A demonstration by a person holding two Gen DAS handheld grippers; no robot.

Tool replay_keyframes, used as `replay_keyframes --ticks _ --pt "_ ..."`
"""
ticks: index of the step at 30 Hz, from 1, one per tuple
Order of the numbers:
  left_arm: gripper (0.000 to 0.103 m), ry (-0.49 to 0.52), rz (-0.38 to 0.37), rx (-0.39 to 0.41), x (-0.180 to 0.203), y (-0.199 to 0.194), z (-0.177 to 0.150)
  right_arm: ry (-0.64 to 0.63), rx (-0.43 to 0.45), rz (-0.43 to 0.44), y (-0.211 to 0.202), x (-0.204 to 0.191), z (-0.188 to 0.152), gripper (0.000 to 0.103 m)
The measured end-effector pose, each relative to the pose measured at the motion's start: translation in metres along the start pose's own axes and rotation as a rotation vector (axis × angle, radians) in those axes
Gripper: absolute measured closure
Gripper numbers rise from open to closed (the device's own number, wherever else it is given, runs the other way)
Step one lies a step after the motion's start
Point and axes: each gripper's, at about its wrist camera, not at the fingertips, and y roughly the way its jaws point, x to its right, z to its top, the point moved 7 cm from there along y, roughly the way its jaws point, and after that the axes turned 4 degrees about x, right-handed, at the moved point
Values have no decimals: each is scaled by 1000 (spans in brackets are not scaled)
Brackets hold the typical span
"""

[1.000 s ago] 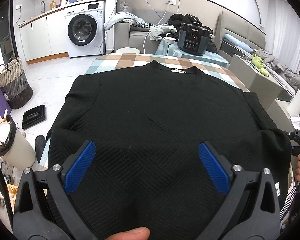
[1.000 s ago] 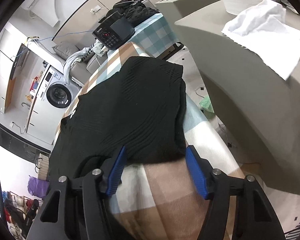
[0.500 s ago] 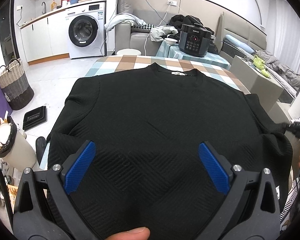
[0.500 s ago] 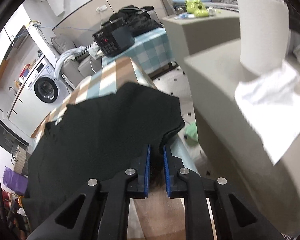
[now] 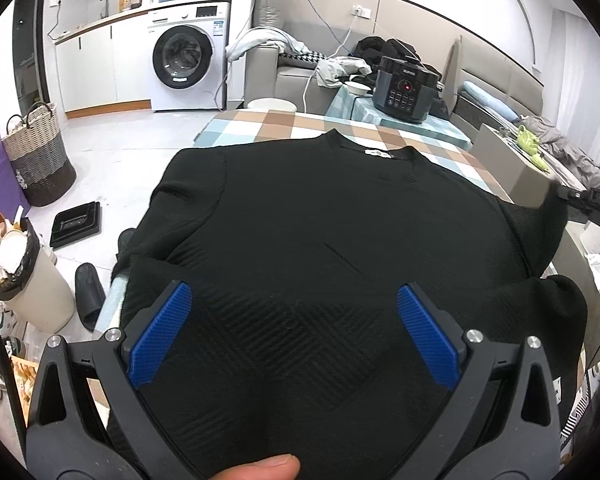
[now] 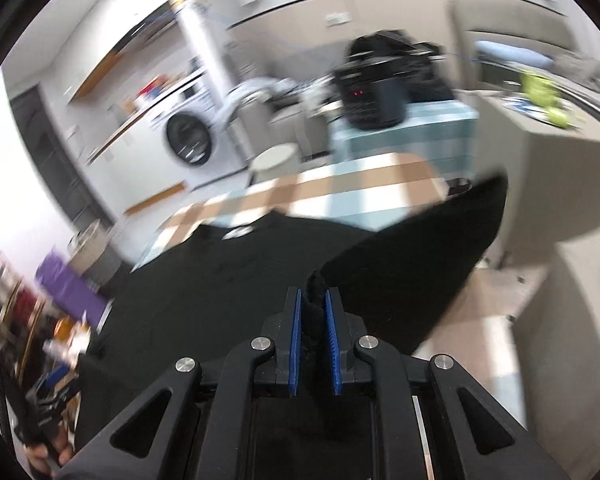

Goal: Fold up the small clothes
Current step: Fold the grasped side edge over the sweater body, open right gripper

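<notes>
Right now you are pinching the black sweater's (image 6: 228, 304) sleeve (image 6: 432, 256) in your right gripper (image 6: 314, 344), its blue pads nearly together with a thick wad of knit squeezed between them and the sleeve draping away from the tips. Your left gripper (image 5: 296, 332) is hovering with its jaws standing wide and nothing between them, low over the hem end of the garment. To do this fold well, you are best off carrying the sleeve across the body in a smooth arc, keeping the fabric taut enough that it lays flat instead of bunching, while the free gripper is ready to press the body down should it start sliding. The sweater is lying flat and front-up on the checked tablecloth (image 5: 284, 120), its long axis running away from you, hem nearest and collar (image 5: 376, 150) pointing towards the black cooker (image 5: 404, 92) beyond the table's far end.
</notes>
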Motion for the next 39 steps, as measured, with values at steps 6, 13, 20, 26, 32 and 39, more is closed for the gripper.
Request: replay_keyframes --ticks 6,13,20,26,32,39 --pt "1 -22 16 2 -13 -2 -3 -39 -170 87 46 -42 -33 86" --pt "1 -30 33 -7 -23 0 -5 67 -241 134 59 -31 -58 66" --pt "1 -81 44 -16 -40 1 -6 -40 -364 18 79 -27 -93 71" --pt "1 -128 71 -14 -67 -8 -10 39 -303 27 59 -12 -91 63" --pt "1 -236 142 -33 -122 -10 -20 121 -225 49 34 3 -90 48" --pt "1 -420 211 -18 -197 -1 -18 134 -164 51 6 9 -89 41"
